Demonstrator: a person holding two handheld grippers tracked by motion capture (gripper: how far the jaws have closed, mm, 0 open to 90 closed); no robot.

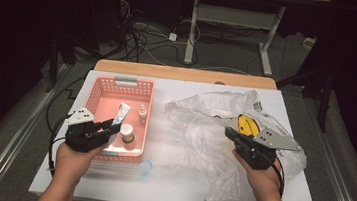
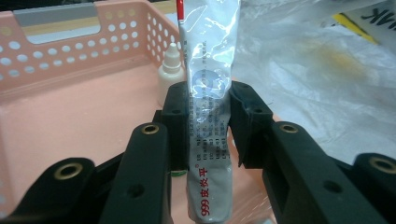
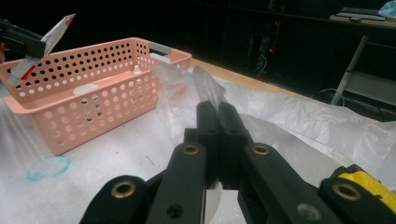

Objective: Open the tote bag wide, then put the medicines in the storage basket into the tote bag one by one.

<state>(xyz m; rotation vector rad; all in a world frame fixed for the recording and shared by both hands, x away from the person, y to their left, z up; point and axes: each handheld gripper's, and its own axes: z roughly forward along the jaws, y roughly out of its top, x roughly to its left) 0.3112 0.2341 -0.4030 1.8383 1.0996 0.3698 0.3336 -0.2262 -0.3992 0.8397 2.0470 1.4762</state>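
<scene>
My left gripper (image 1: pixel 112 127) is shut on a silver tube (image 2: pixel 209 93) with red print, holding it above the pink perforated basket (image 1: pixel 98 88). In the left gripper view the pads (image 2: pixel 175 108) press both sides of the tube. The tube (image 1: pixel 123 113) points away over the basket floor. My right gripper (image 1: pixel 229 133) is shut on a fold of the crumpled clear plastic bag (image 1: pixel 203 133) at the table's right. The right gripper view has the jaws together with the film (image 3: pixel 207 86) rising from them.
A small white dropper bottle (image 1: pixel 142 113) and a white-lidded jar (image 1: pixel 127 133) stand in the basket. A blue-tinted round lid (image 1: pixel 145 168) lies in front of it. A yellow item (image 1: pixel 247 125) sits inside the bag. Floor cables and desk legs lie beyond the table.
</scene>
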